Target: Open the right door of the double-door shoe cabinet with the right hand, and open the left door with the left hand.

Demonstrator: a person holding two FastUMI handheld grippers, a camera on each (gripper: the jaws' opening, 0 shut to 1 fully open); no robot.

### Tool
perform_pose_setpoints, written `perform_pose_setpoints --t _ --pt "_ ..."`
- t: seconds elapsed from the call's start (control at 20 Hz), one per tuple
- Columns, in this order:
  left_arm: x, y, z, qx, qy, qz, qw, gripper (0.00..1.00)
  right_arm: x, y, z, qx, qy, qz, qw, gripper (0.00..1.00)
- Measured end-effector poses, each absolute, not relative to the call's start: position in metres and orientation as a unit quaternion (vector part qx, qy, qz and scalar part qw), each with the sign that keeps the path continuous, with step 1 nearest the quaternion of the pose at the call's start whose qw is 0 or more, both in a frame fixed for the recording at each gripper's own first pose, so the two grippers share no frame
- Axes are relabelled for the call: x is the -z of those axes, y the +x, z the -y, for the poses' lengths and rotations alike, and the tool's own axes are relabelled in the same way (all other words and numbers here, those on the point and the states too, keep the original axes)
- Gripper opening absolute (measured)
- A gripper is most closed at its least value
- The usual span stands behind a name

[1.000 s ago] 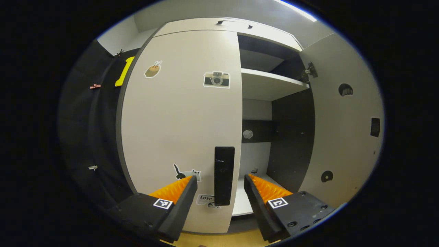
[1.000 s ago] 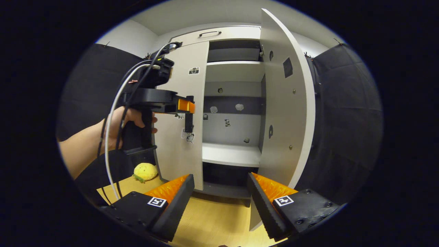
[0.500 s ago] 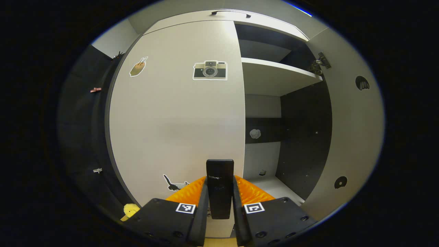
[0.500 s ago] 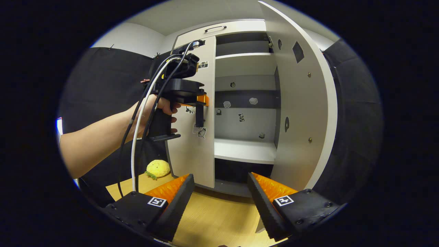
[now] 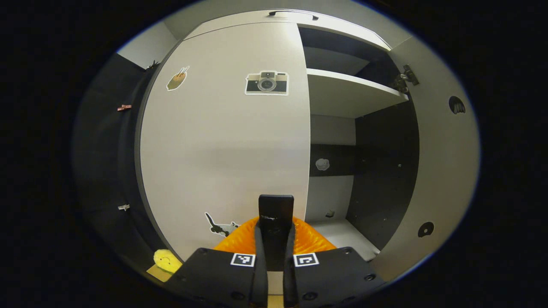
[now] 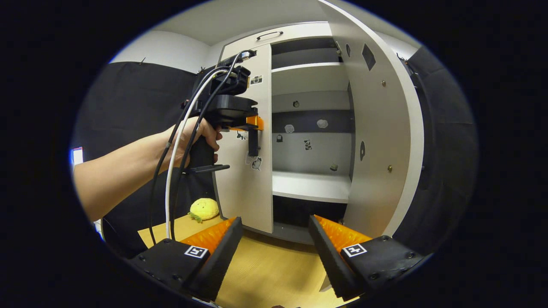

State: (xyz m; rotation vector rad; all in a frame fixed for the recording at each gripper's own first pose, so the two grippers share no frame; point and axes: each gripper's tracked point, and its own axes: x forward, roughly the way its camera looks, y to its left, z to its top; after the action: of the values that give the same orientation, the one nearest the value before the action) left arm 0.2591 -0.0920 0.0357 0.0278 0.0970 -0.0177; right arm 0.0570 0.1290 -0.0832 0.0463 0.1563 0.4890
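Observation:
The shoe cabinet's left door (image 5: 222,141) is pale with stickers and carries a black vertical handle (image 5: 276,214) near its free edge. My left gripper (image 5: 275,233) is shut on that handle, one finger pressing each side. In the right gripper view a hand holds the left gripper (image 6: 253,125) against the left door (image 6: 246,179), which stands slightly ajar. The right door (image 6: 381,128) is swung wide open, baring the shelves (image 6: 310,186). My right gripper (image 6: 274,229) hangs open above the wooden floor, away from the cabinet, with nothing between its fingers.
A yellow plush toy (image 6: 204,208) lies on the wooden floor (image 6: 265,273) left of the cabinet, also low in the left gripper view as the plush toy (image 5: 165,259). Cables trail from the left gripper past the forearm (image 6: 124,175). Black cloth walls flank the cabinet.
My left gripper moved in from open around the handle and shut on it. The left door has begun to swing out slightly. My right gripper drew back a little from the open right door.

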Motion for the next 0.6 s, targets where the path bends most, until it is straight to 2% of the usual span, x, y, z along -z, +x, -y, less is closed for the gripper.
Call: perform_pose_setpoints --t 0.25,0.6 --pt "-0.036 0.252 0.09 0.023 0.011 -0.042 0.999 0.12 0.079 0.06 -0.13 -0.21 0.017 -0.074 0.975 0.98" --pt "-0.037 0.206 0.078 0.083 -0.003 -0.035 0.996 0.12 0.069 0.061 -0.125 -0.111 0.008 -0.07 0.991 0.98"
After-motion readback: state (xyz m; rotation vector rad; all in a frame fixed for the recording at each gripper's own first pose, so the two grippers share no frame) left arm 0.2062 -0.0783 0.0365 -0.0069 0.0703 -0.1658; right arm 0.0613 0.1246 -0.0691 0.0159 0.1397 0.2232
